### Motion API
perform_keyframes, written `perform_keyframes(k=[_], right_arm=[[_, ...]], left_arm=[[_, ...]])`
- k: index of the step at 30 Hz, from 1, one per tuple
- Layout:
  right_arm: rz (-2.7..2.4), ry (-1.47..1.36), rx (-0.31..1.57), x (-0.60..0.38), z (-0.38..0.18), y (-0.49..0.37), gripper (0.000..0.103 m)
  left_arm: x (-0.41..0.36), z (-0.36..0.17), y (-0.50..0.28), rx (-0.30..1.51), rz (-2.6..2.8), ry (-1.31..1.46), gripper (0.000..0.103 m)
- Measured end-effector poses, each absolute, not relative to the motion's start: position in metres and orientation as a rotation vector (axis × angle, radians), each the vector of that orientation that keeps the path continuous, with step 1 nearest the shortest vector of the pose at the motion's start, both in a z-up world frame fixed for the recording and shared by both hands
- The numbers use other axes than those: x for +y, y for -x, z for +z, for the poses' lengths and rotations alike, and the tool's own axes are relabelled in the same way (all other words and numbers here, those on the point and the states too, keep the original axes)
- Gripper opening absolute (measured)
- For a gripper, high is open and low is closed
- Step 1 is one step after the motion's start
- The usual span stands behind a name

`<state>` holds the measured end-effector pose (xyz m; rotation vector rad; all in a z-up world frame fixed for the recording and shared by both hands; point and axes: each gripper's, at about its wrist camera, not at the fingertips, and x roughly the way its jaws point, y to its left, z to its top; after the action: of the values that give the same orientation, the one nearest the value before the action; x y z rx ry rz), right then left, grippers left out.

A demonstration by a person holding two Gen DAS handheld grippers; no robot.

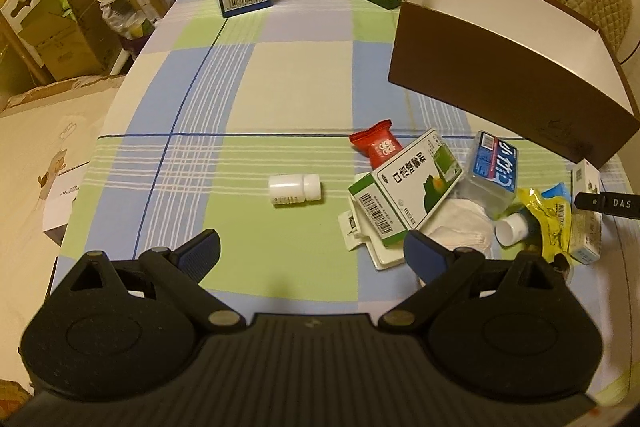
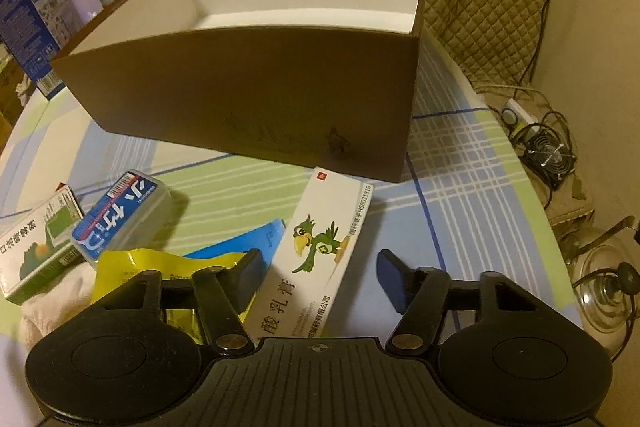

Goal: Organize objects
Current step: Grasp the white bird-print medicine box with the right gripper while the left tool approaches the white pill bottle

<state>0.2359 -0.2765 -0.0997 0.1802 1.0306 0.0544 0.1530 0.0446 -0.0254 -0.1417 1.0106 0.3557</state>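
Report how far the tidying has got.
Done: nothing that shows; the visible part of the brown box holds nothing. In hand: nothing; the left gripper is open above the cloth near the white bottle, and the right gripper is open around the parrot-print carton. Left: the bottle, carton, red candy and the pile.

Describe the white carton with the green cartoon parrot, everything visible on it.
The white cardboard carton with the green cartoon parrot is a long, closed box printed with black Chinese characters, a line of small text along one edge and a small red mark at its far corner. It lies flat on the checked tablecloth, angled, its far end close to the brown open box; contact there is unclear. Its near end sits between the open fingers of the right gripper, beside a yellow foil packet and a blue packet.
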Motion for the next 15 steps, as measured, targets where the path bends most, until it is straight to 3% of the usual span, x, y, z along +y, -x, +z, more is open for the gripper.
perform_keyframes(k=[1, 4, 15], right_arm=[[0.065, -0.185, 1.035, -0.279, -0.101, -0.236, 0.044], [0.073, -0.176, 1.056, -0.285, -0.102, -0.233, 0.039], [0.096, -0.174, 1.090, -0.312, -0.101, -0.220, 0.038]], left_arm=[[0.045, -0.026, -0.153, 1.012, 0.360, 0.143, 0.097], [0.044, -0.029, -0.155, 1.020, 0.373, 0.148, 0.097], [0.038, -0.031, -0.160, 1.021, 0.410, 0.145, 0.097]])
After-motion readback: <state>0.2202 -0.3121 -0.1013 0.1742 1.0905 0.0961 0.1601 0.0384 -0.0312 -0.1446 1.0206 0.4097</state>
